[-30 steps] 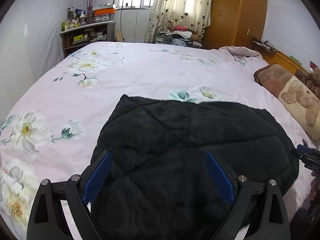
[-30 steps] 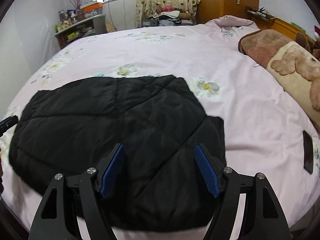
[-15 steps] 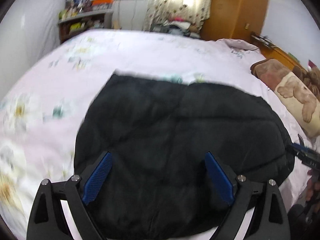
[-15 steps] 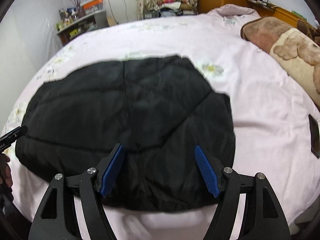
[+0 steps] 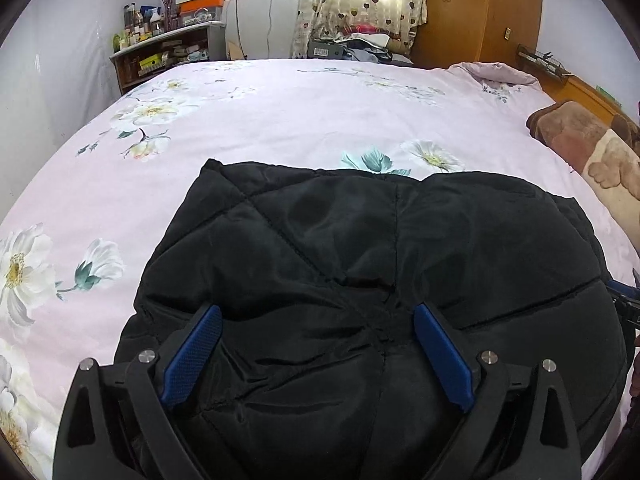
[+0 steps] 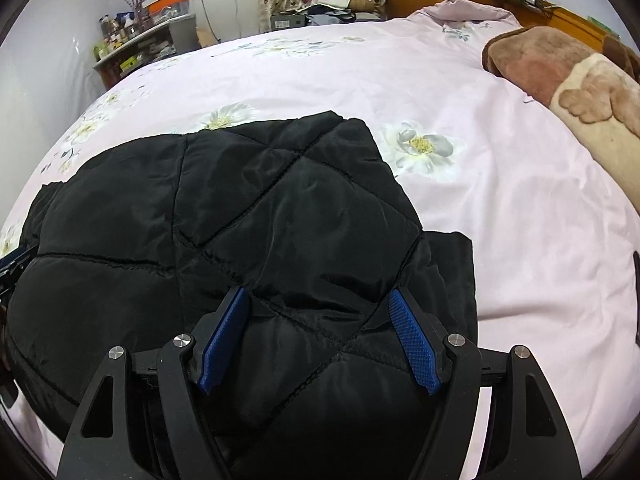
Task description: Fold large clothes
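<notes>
A black quilted jacket [image 5: 360,248] lies folded on the pink floral bedsheet [image 5: 280,112]. My left gripper [image 5: 316,308] is open and low over the jacket's near left part, with puckered fabric bulging between its blue pads [image 5: 192,356]. In the right wrist view, the jacket [image 6: 240,208] fills the lower left, with a narrower layer sticking out at its right side. My right gripper [image 6: 318,292] is open over the near right part, and padded fabric rises between its fingers. I cannot tell whether either gripper touches the cloth.
A brown bear-print blanket [image 6: 560,80] lies along the bed's right side. A dark flat object [image 6: 636,300] rests on the sheet at the right edge. A cluttered shelf [image 5: 168,52] and a wooden wardrobe [image 5: 480,8] stand beyond the bed.
Both grippers have come down closer onto the near part of the jacket, which now bulges between the fingers. The finger spacing looks the same.
</notes>
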Motion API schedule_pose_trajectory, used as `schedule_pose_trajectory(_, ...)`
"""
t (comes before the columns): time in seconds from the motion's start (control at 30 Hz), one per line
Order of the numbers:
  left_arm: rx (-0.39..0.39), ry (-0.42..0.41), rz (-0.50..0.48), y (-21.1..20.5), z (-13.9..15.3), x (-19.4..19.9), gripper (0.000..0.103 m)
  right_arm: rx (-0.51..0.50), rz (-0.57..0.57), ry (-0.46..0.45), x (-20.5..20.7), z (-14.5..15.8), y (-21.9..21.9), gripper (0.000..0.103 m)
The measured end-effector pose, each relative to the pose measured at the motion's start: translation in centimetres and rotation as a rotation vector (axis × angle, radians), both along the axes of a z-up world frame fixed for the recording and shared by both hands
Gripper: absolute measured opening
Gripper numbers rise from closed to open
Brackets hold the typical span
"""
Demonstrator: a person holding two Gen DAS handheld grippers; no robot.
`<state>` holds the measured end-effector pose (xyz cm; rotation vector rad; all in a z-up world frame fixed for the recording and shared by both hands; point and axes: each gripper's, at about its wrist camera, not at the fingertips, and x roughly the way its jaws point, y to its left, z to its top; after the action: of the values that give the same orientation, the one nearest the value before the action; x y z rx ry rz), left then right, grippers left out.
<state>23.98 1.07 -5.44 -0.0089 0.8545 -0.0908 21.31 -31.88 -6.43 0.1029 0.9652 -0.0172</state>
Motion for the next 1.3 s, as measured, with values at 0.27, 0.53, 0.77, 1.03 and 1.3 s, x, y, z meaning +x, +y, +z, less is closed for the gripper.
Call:
schedule_pose_trajectory(0.27, 0.001, -0.014, 0.008, 0.4, -0.4, 0.4, 0.1, -0.038, 0.004, 0.009, 0.5, -0.3, 0.6, 0.073)
schedule_pose_trajectory(0.53, 0.001, 0.001, -0.02, 1.1, 2.0, -0.7, 0.098, -0.051, -0.019, 0.01, -0.2, 2.1, 0.4, 0.073)
schedule_pose_trajectory(0.77, 0.014, -0.076, 0.027, 4.4, 4.6, -3.9, 0.097, -0.027, -0.046, -0.022, -3.4, 4.1, 0.0, 0.073)
schedule_pose_trajectory(1.03, -0.079, 0.056, 0.039, 7.5, 0.4, -6.3, 0.069, -0.004, -0.046, -0.002, -6.6, 2.2, 0.8, 0.073)
schedule_pose_trajectory(1.3, -0.112, -0.018, 0.06, 8.4, 3.7, -7.2, 0.069, -0.02, -0.025, -0.026, -6.9, 4.0, 0.3, 0.073)
